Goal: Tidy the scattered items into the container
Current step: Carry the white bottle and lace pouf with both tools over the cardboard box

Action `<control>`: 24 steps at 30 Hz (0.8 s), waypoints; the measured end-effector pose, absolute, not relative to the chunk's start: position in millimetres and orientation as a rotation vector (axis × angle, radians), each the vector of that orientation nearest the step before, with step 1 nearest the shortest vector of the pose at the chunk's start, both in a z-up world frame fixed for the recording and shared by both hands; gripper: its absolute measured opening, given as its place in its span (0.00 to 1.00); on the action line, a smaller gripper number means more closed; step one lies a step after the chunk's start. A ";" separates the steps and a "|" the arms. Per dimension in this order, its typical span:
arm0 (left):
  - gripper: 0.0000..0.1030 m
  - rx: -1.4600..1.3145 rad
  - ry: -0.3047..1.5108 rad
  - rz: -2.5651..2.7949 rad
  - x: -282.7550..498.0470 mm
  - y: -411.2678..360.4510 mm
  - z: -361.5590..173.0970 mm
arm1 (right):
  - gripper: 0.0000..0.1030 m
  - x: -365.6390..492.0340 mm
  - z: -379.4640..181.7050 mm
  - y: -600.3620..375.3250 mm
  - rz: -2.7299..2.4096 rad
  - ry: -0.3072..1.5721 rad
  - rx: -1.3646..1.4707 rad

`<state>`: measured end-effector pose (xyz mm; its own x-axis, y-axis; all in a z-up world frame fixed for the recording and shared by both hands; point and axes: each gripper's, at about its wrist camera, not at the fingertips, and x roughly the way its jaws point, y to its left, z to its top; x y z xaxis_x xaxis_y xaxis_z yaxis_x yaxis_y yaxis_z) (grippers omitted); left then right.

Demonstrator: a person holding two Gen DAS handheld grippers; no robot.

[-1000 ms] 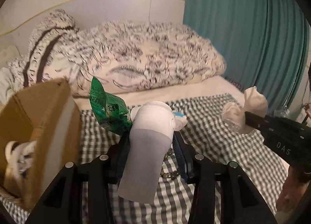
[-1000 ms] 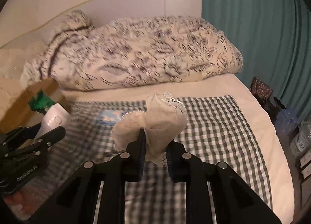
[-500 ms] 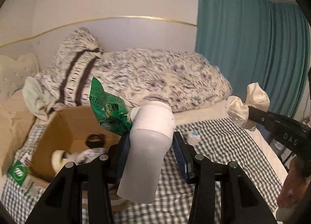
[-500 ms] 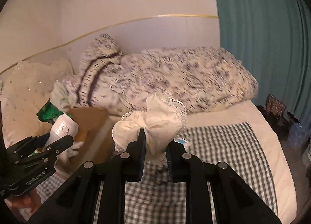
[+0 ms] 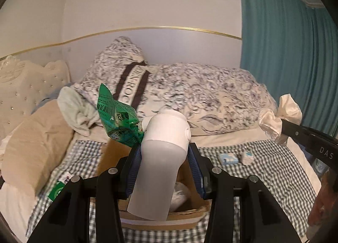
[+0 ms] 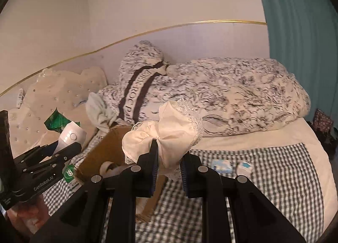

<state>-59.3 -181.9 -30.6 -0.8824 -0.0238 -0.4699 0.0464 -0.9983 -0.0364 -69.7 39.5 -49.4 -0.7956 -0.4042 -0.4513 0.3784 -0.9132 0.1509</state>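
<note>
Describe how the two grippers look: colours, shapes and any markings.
Both are black and angular, with silver round bolts and blue ribbed pads on the fingers. The left gripper carries white "GenRobot.AI" lettering on its side; the right gripper shows white letters "DAS". No cables or sleeves are visible.

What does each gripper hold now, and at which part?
Left gripper: white bottle at mid-body, with green packet. Right gripper: cream lace cloth, pinched at its bunched middle.

**Dim bedroom, bed ahead of the grippers**

Ahead lies a bed [image 5: 243,135] under a checked blanket [image 6: 274,171]. Beyond it, a floral duvet [image 6: 243,95] is heaped against the pale wall [image 5: 147,0]. A teal curtain [image 5: 285,53] hangs right; a studded headboard [image 5: 19,86] stands left.
</note>
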 end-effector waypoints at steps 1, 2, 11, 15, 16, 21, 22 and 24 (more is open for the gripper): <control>0.44 0.748 0.078 -3.007 -57.8 -186.2 -30.1 | 0.18 -69.3 -48.0 34.2 -2.629 -0.077 0.676; 0.44 0.745 0.083 -3.000 -56.5 -190.6 -29.5 | 0.18 -68.0 -46.3 28.6 -2.620 -0.078 0.674; 0.44 0.731 0.117 -2.956 -59.7 -224.3 -26.1 | 0.18 -75.5 -35.2 -17.8 -2.571 -0.068 0.645; 0.44 0.747 0.112 -2.941 -67.8 -230.4 -28.5 | 0.18 -84.7 -38.0 -33.9 -2.550 -0.084 0.638; 0.44 0.753 0.110 -2.938 -70.4 -231.7 -29.8 | 0.18 -87.9 -39.9 -37.3 -2.546 -0.089 0.640; 0.44 0.799 0.109 -2.913 -85.0 -236.9 -43.7 | 0.18 -102.6 -57.9 -54.7 -2.532 -0.081 0.667; 0.44 0.812 0.112 -2.908 -88.1 -238.1 -47.6 | 0.18 -106.8 -64.3 -58.5 -2.528 -0.072 0.680; 0.44 0.846 0.120 -2.896 -94.6 -239.9 -57.0 | 0.18 -113.1 -72.4 -62.9 -2.524 -0.058 0.701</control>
<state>-94.6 -239.9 -57.0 -0.8363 -0.0945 -0.5401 0.1387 -0.9895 -0.0417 -113.1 -62.9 -72.4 -0.7335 -0.4906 -0.4703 0.4684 -0.8664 0.1733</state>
